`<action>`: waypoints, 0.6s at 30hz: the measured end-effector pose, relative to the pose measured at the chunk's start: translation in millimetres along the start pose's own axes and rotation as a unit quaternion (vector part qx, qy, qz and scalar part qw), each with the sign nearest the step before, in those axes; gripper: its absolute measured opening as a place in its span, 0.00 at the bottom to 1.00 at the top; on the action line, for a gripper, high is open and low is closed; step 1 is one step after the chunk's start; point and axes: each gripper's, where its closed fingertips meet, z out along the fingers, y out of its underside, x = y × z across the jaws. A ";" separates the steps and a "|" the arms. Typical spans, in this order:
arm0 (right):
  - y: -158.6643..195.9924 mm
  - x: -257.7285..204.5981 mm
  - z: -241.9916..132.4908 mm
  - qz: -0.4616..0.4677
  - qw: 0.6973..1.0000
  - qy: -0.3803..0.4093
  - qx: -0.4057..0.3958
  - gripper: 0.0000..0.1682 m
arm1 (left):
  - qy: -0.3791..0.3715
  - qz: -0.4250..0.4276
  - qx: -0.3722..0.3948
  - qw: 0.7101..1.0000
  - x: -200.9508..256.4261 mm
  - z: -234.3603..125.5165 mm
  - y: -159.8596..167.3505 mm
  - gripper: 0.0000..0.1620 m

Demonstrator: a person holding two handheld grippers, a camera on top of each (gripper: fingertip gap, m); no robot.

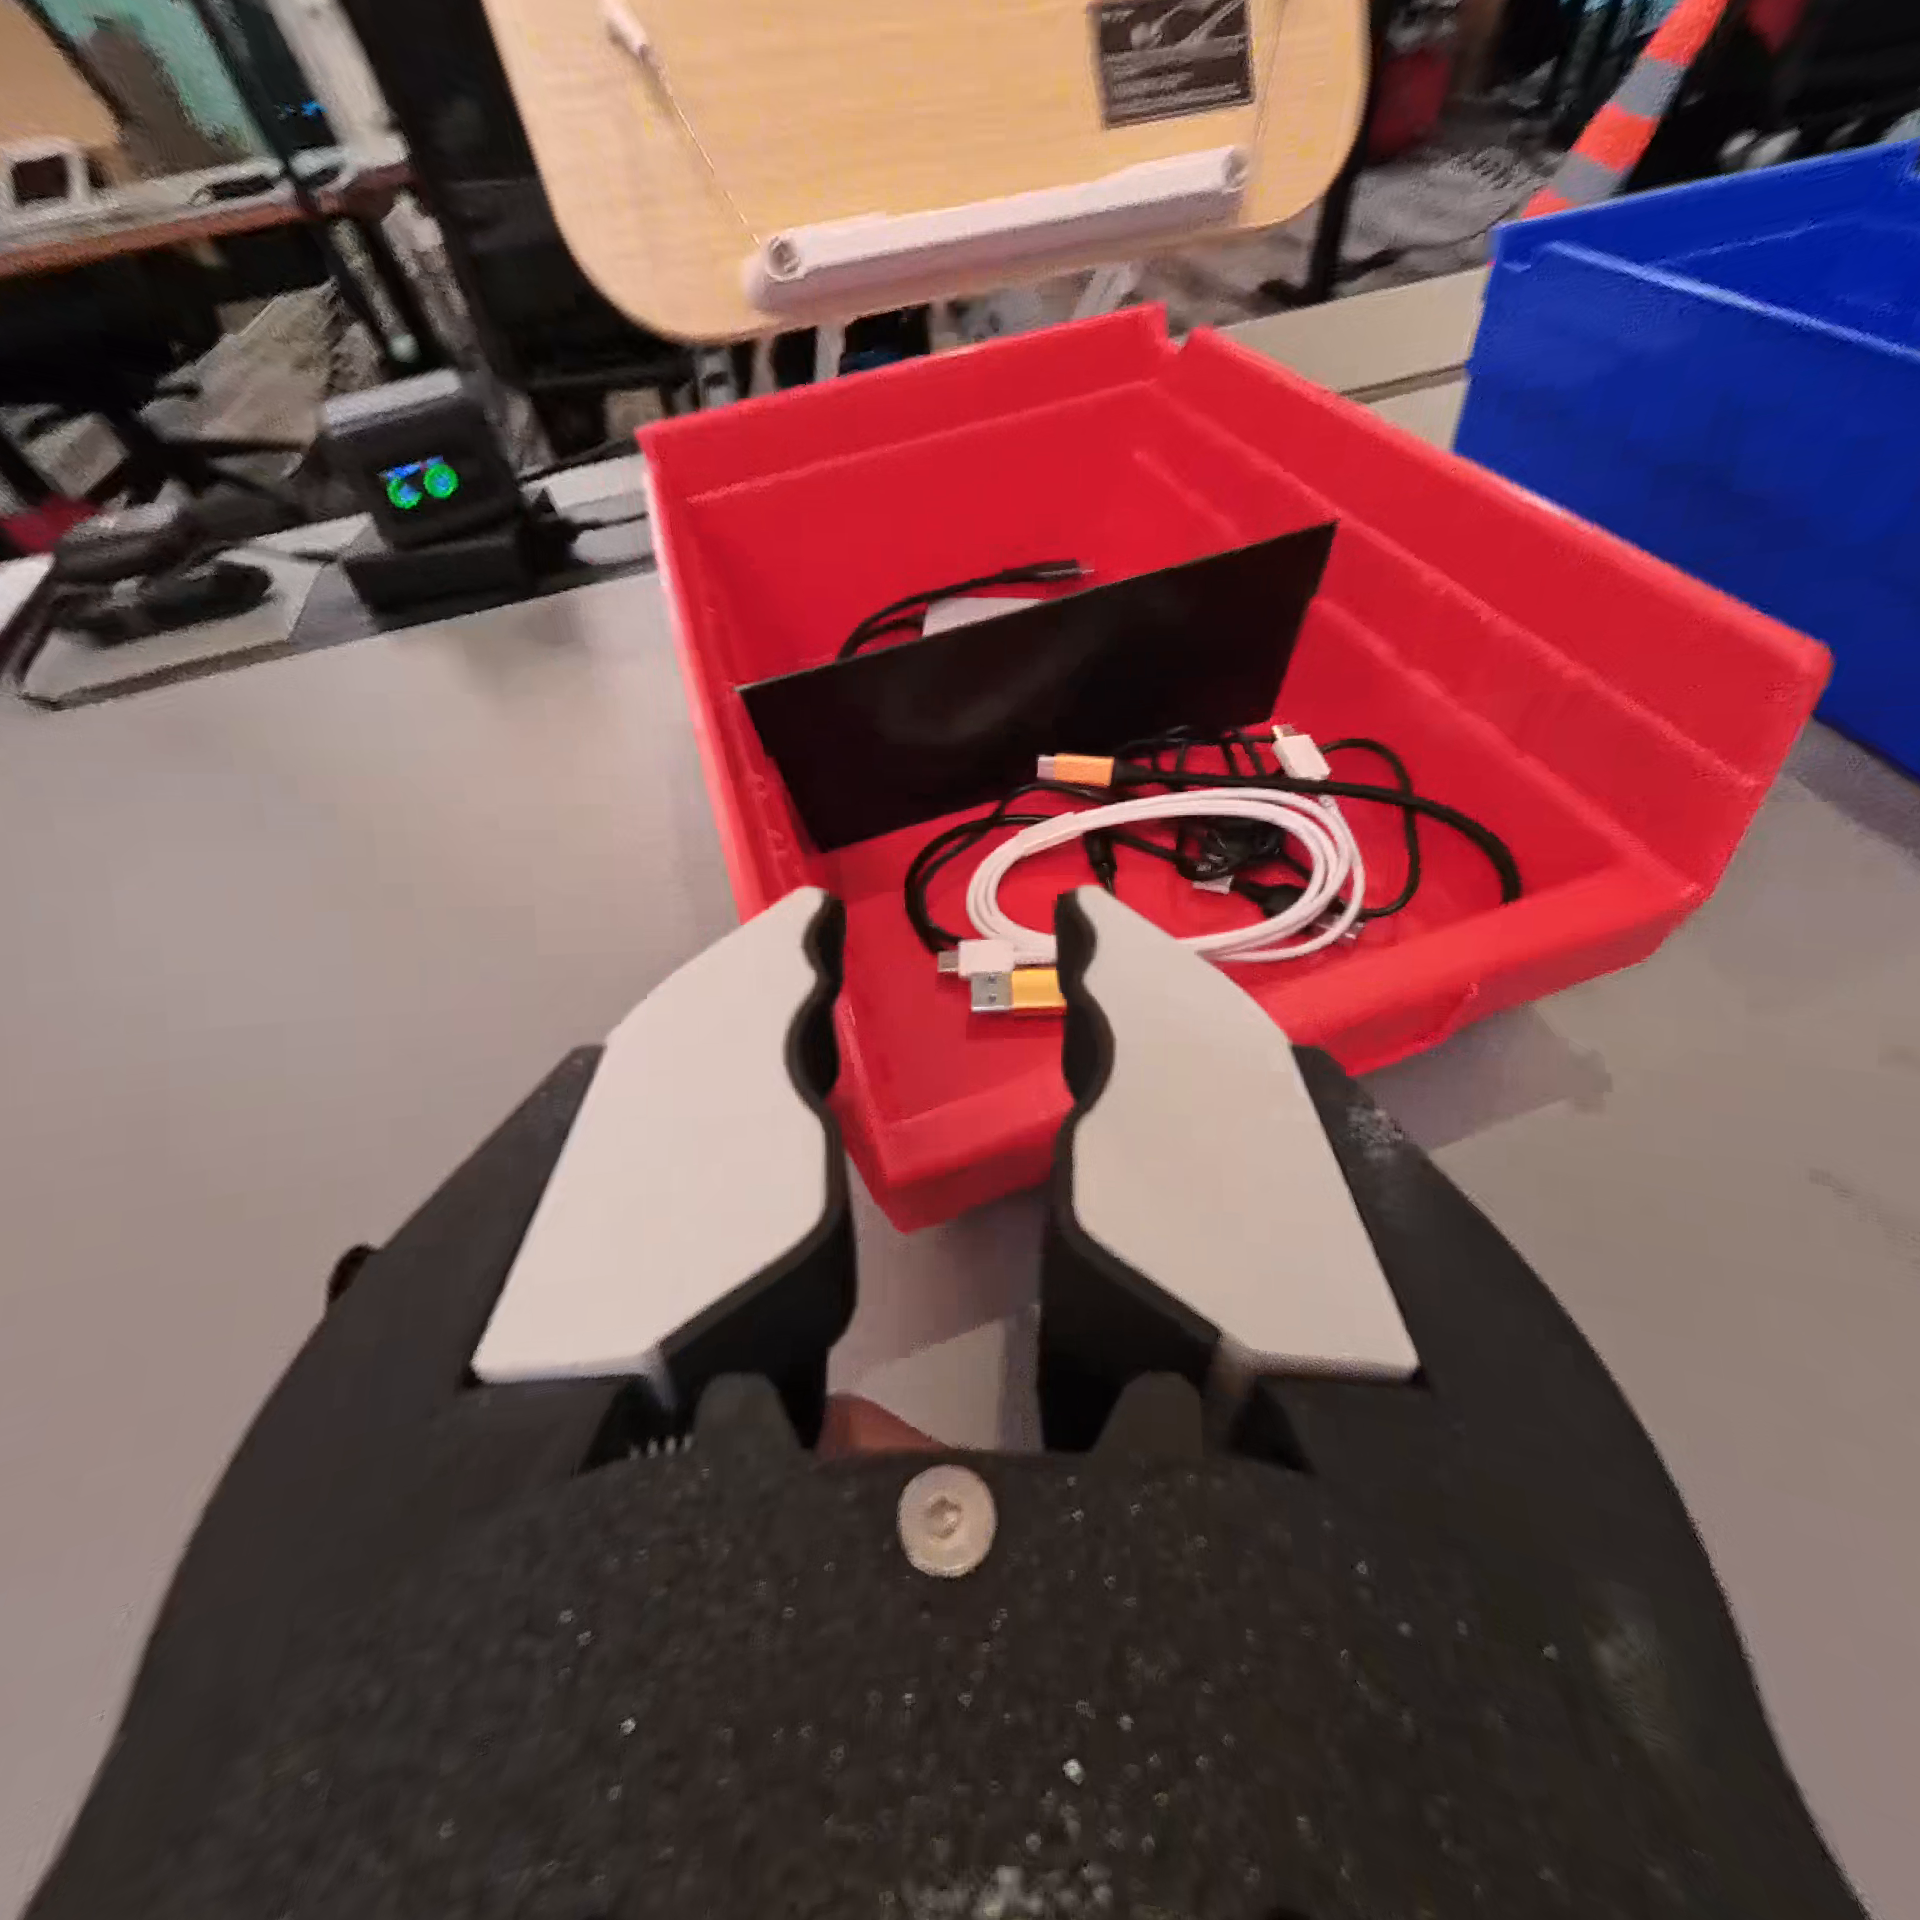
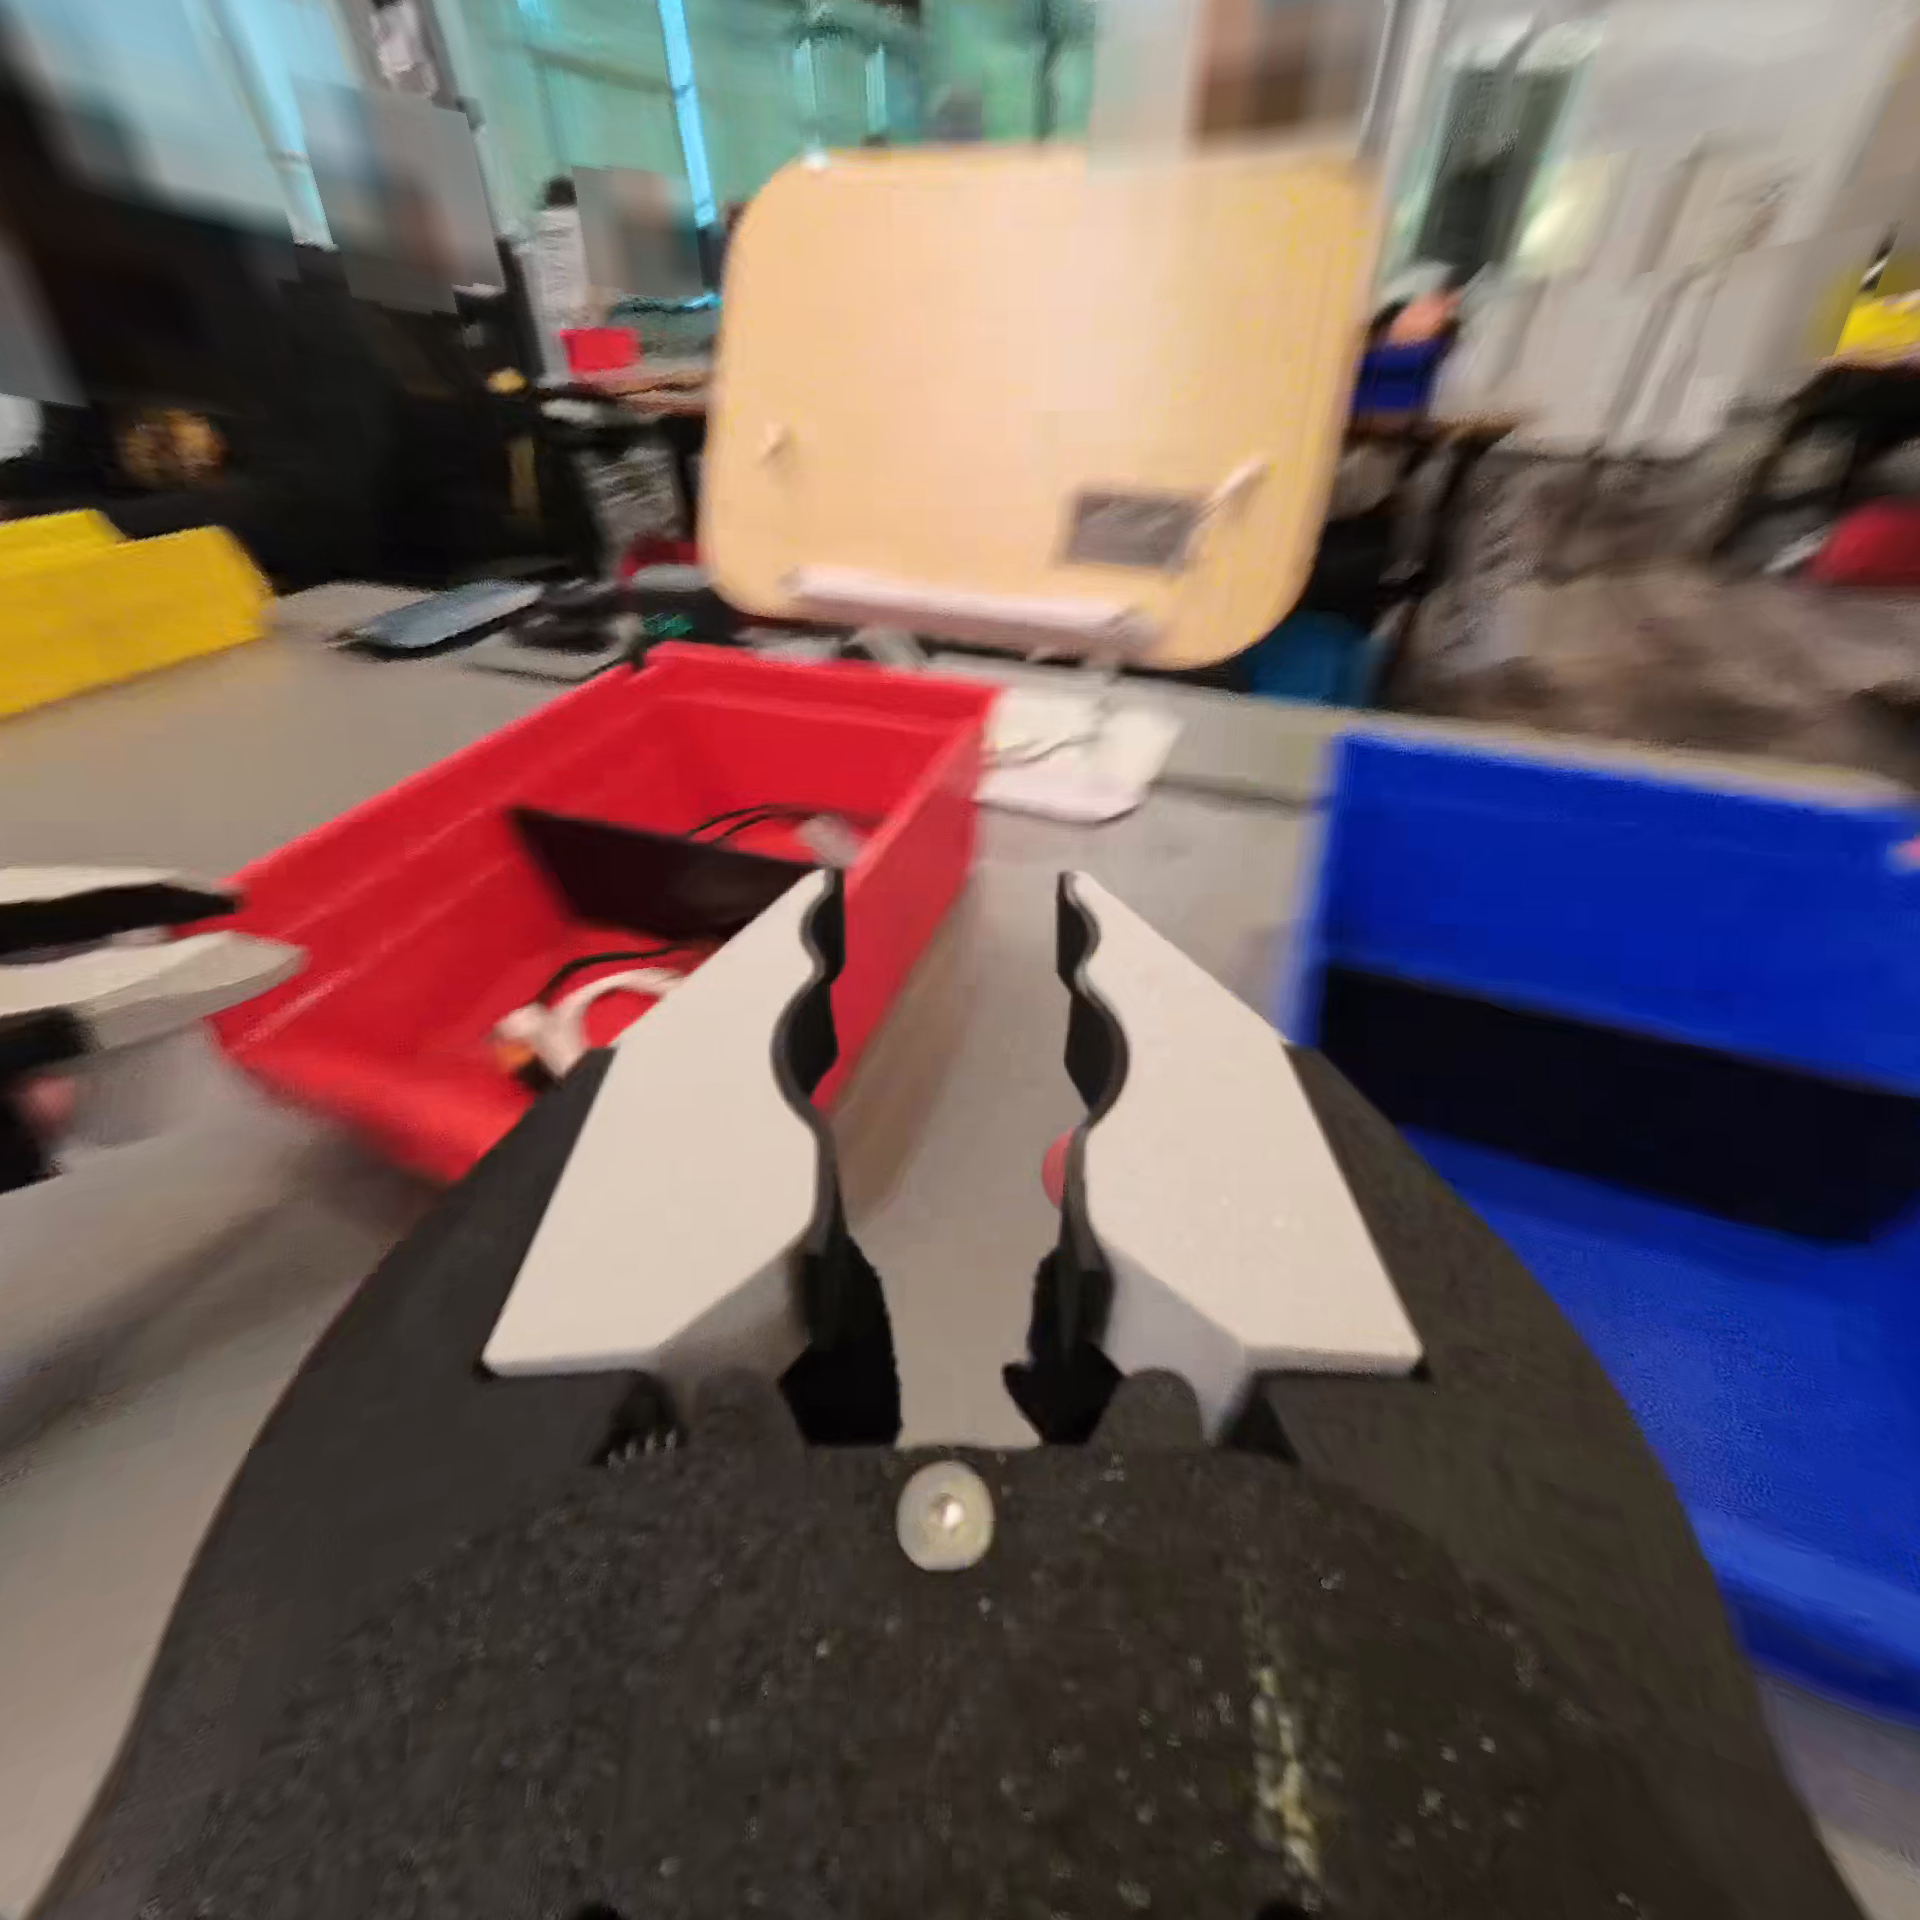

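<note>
A red bin [image 1: 1558, 623] sits on the grey table, split by a black divider [image 1: 1039, 675]. Its near compartment holds a coiled white cable [image 1: 1174, 862], tangled black cables [image 1: 1455, 821] and orange-sleeved USB plugs [image 1: 1023, 989]. My left gripper [image 1: 943, 914] is open and empty, hovering over the bin's near left corner, just short of the plugs. My right gripper [image 2: 945, 894] is open and empty above the table strip between the red bin [image 2: 644, 748] and a blue bin [image 2: 1610, 883]. The left gripper's fingers [image 2: 135, 977] show at the left edge of the blurred right wrist view.
The blue bin [image 1: 1714, 416] stands right of the red one and has a black divider [image 2: 1610, 1101]. A yellow bin [image 2: 114, 613] sits far left. A tipped wooden tabletop [image 1: 935, 135] stands behind the table. A small device with a lit screen [image 1: 416, 483] sits at the back left.
</note>
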 end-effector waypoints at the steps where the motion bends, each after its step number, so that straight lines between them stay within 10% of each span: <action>1: 22.3 -23.1 14.1 0.025 0.999 -0.019 -0.026 0.25 | -0.006 0.000 0.008 1.000 -5.2 0.9 -0.9 0.23; 7: 97.9 -82.1 46.2 0.045 0.992 -0.035 -0.116 0.31 | -0.032 0.014 0.085 0.996 -14.3 -19.8 -31.9 0.27; 12: 112.5 -70.5 65.5 -0.016 0.989 0.063 -0.129 0.19 | -0.028 -0.041 -0.030 0.998 -35.3 13.1 21.0 0.30; 18: 108.6 -65.4 67.4 -0.020 0.978 0.149 -0.141 0.01 | -0.009 -0.034 -0.089 0.995 -36.1 30.3 40.9 0.03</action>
